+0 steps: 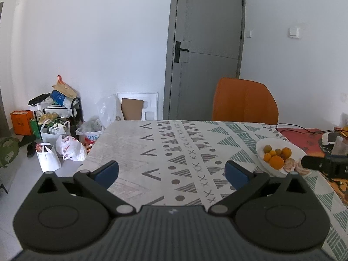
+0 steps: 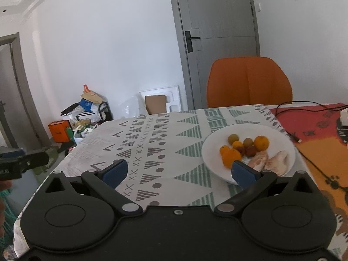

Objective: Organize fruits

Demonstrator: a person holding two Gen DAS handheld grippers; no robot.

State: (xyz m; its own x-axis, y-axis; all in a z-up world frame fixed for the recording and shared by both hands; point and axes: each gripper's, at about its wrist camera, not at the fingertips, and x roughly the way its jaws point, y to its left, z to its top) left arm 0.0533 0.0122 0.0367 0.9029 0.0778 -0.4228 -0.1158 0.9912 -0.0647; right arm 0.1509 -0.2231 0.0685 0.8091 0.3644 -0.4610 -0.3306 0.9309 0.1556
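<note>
Hovering spread wide and empty, the left gripper [image 1: 171, 171] and right gripper [image 2: 179, 171] sit low in their frames above the patterned tablecloth [image 1: 174, 152]. All visible fruits [image 2: 245, 150] lie in the white plate [image 2: 211, 152], right of centre. Whether sorting is finished or pending is unclear; any approach should avoid the plate's near rim.

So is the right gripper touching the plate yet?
Cannot tell. In the right wrist view, the right gripper is open; one finger overlaps the plate rim, contact unclear.
</note>
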